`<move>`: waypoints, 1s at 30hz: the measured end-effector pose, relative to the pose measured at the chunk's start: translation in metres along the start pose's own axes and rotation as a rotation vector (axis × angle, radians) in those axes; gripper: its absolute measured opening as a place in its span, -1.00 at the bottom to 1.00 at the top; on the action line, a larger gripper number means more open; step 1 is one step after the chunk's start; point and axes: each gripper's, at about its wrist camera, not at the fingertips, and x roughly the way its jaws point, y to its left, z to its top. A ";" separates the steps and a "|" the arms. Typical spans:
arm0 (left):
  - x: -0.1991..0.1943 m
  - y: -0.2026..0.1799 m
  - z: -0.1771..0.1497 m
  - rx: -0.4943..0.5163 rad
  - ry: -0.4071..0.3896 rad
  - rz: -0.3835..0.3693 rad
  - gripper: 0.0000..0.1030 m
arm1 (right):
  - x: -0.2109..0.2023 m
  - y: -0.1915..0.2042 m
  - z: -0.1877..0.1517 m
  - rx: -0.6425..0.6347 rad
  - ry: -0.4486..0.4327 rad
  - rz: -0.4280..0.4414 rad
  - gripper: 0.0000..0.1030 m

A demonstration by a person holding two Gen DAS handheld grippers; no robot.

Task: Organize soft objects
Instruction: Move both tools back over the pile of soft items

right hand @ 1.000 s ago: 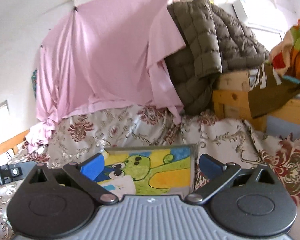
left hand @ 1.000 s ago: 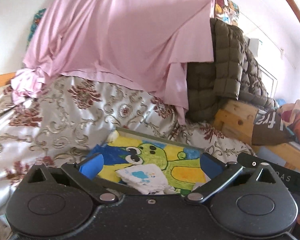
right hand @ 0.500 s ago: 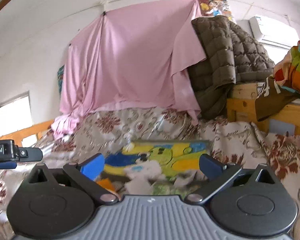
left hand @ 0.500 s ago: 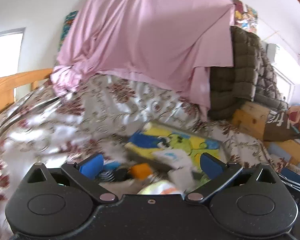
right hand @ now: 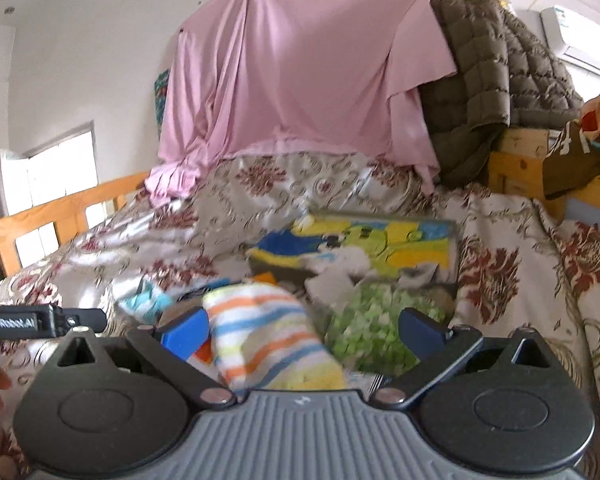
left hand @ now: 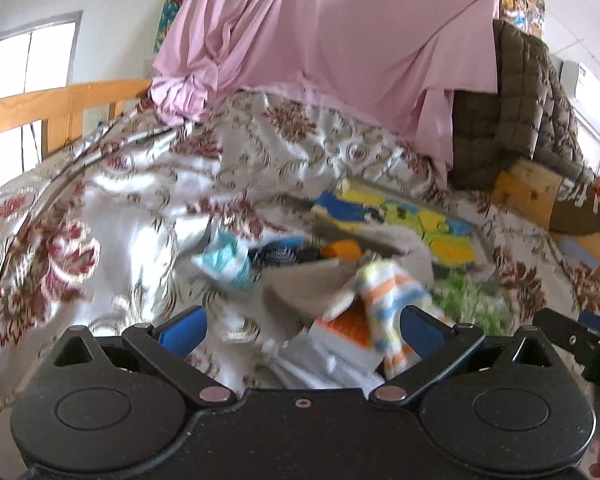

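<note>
A pile of small soft things lies on the floral bedspread. A striped orange, blue and yellow cloth is nearest; it also shows in the left wrist view. A green-patterned cloth lies to its right, a light blue and white cloth to its left. A frog-print storage box stands behind the pile with a white cloth in it. My left gripper and my right gripper are both open and empty, just in front of the pile.
A pink sheet hangs behind the bed, and an olive quilted jacket hangs at the right over a wooden frame. A wooden bed rail runs along the left. The other gripper's body shows at the left edge.
Both grippers have pulled back and tilted down. The pile of soft things in front of the box has come into view and now lies close to the fingers. Both stay open.
</note>
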 end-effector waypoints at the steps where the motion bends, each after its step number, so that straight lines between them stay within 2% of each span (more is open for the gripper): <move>1: 0.000 0.001 -0.004 0.009 0.011 0.001 0.99 | 0.000 0.002 -0.002 -0.002 0.011 0.002 1.00; 5: 0.005 0.003 -0.017 0.058 0.059 0.005 0.99 | 0.005 0.008 -0.006 -0.020 0.063 0.008 1.00; 12: 0.020 0.004 -0.028 0.099 0.124 -0.005 0.99 | 0.032 0.008 -0.015 -0.026 0.197 -0.033 1.00; 16: 0.032 0.005 -0.030 0.115 0.160 -0.021 0.99 | 0.042 0.009 -0.020 -0.030 0.239 -0.043 1.00; 30: 0.066 0.011 -0.028 0.083 0.217 -0.106 0.99 | 0.071 0.018 -0.028 -0.113 0.269 -0.065 0.99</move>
